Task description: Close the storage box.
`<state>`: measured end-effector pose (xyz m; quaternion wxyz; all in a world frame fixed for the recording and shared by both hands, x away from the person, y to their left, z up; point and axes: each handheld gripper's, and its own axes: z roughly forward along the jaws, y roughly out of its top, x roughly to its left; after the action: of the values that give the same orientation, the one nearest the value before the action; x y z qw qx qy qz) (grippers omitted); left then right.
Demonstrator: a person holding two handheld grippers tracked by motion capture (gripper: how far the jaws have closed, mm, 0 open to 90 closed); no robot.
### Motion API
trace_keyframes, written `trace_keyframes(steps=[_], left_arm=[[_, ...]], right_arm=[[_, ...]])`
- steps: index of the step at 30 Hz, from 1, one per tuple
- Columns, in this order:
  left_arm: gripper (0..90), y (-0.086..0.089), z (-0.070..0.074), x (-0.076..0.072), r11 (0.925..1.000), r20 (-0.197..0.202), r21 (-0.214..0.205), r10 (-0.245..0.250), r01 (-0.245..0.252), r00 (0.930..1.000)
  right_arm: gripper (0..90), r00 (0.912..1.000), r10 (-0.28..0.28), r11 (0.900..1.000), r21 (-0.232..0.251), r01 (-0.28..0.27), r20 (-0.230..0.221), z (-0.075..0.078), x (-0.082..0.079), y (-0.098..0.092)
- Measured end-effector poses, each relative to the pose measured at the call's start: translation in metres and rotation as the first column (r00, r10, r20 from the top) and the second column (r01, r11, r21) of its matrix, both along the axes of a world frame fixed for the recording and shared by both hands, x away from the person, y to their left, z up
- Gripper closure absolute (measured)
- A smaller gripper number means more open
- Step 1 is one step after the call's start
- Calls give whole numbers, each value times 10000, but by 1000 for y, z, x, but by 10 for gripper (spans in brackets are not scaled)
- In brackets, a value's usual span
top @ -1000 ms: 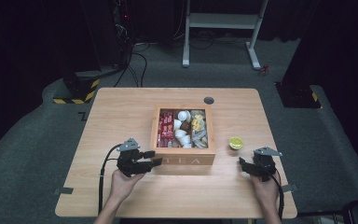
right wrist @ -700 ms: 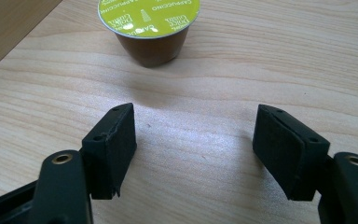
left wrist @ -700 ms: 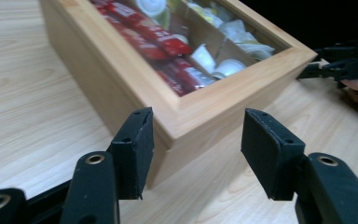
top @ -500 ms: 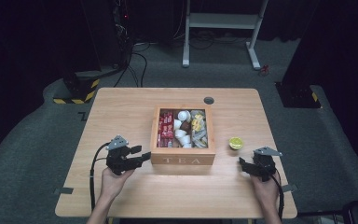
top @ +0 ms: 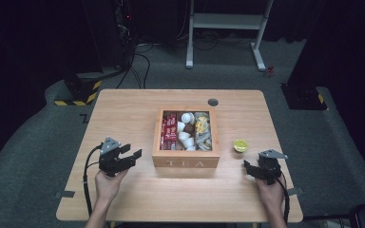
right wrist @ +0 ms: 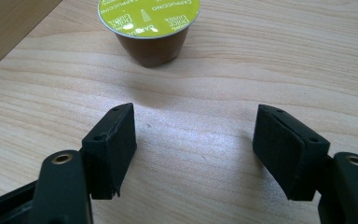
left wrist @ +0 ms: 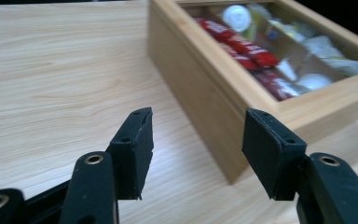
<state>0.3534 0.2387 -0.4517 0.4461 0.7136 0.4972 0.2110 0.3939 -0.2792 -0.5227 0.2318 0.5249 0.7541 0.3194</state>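
Observation:
A wooden box lettered TEA [top: 186,163] stands open at mid-table, holding red sachets [top: 169,130], white pods and wrapped packets. My left gripper [top: 132,153] sits left of the box's front corner, jaws wide apart and empty. In the left gripper view this gripper [left wrist: 196,126] faces the box's side wall [left wrist: 200,93], and the red sachets [left wrist: 242,44] show inside. A capsule with a lime-green lid [top: 240,145] rests on the table right of the box. My right gripper [top: 253,167] lies just short of it, open. The capsule [right wrist: 148,28] stands upright ahead of that gripper [right wrist: 193,126], untouched.
The light wooden table [top: 123,109] has a round grey cable port [top: 213,102] behind the box. Bare wood lies left of the box and along the front edge. Beyond the table, cables and a white frame [top: 223,21] stand on the dark floor.
My left gripper has drawn leftward, away from the box's front corner. The right gripper, box and capsule have stayed put.

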Motion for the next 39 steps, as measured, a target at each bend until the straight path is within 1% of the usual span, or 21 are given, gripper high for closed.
trace_keyframes(steps=[1, 5, 7, 8, 10, 13, 15, 16, 19, 23, 24, 28, 29, 32, 34, 36, 39], left_arm=[[436, 2, -1, 0, 9999, 49, 103, 126, -127, 9999], [437, 11, -7, 0, 9980, 46, 337, 531, -532, 9986], [437, 14, -9, 1, 9974, -12, 322, 640, -640, 9979], [437, 16, -11, 1, 9966, -104, 373, 736, -732, 9972], [437, 19, -14, 2, 9954, -105, 487, 837, -831, 9964], [434, 22, -19, 4, 9944, -257, 540, 920, -905, 9954], [433, 24, -23, 4, 9929, -282, 670, 1002, -982, 9946], [430, 25, -25, 5, 9925, -368, 707, 1022, -994, 9941], [411, 27, -32, 6, 9932, -519, 654, 996, -962, 9937], [407, 29, -41, 8, 9892, -652, 968, 1168, -1103, 9910], [407, 28, -43, 10, 9890, -726, 975, 1183, -1110, 9903], [399, 25, -54, 15, 9844, -1003, 1322, 1297, -1160, 9865], [396, 25, -56, 16, 9828, -983, 1430, 1317, -1170, 9864], [396, 24, -63, 19, 9817, -1172, 1428, 1429, -1257, 9828], [395, 24, -66, 20, 9793, -1160, 1560, 1478, -1290, 9822], [395, 24, -68, 21, 9785, -1265, 1582, 1533, -1326, 9801], [396, 24, -69, 22, 9776, -1269, 1611, 1567, -1355, 9795]], right_arm=[[302, 10000, -1, 10000, 2, 1, 1, 0, 0, 0], [302, 10000, 1, 10000, 1, -1, -1, 0, 0, 0], [302, 10000, 0, 10000, 1, 0, -3, 0, 0, 0], [302, 10000, -1, 10000, 1, 1, -3, 0, 0, 0], [302, 10000, -1, 10000, 1, 1, -3, 0, 0, 0], [302, 10000, 1, 10000, 1, -1, -3, 0, 0, 0], [302, 10000, -1, 10000, 4, 1, -4, 0, 0, 0], [302, 10000, -1, 10000, 2, 1, -4, 0, 0, 0], [302, 10000, -1, 10000, 2, 1, -3, 0, 0, 0], [302, 10000, -2, 10000, 3, 2, -4, 0, 0, 0], [302, 10000, 0, 10000, 4, 0, -5, 0, 0, 0], [302, 10000, 0, 10000, 2, 0, -4, 0, 0, 0], [302, 10000, 0, 10000, 1, 0, -3, 0, 0, 0], [302, 10000, 0, 10000, 2, 0, -4, 0, 0, 0], [302, 10000, 1, 10000, 1, -1, -4, 0, 0, 0], [302, 10000, -1, 10000, 2, 1, -4, 0, 0, 0], [302, 10000, -1, 10000, 2, 1, -4, 0, 0, 0]])
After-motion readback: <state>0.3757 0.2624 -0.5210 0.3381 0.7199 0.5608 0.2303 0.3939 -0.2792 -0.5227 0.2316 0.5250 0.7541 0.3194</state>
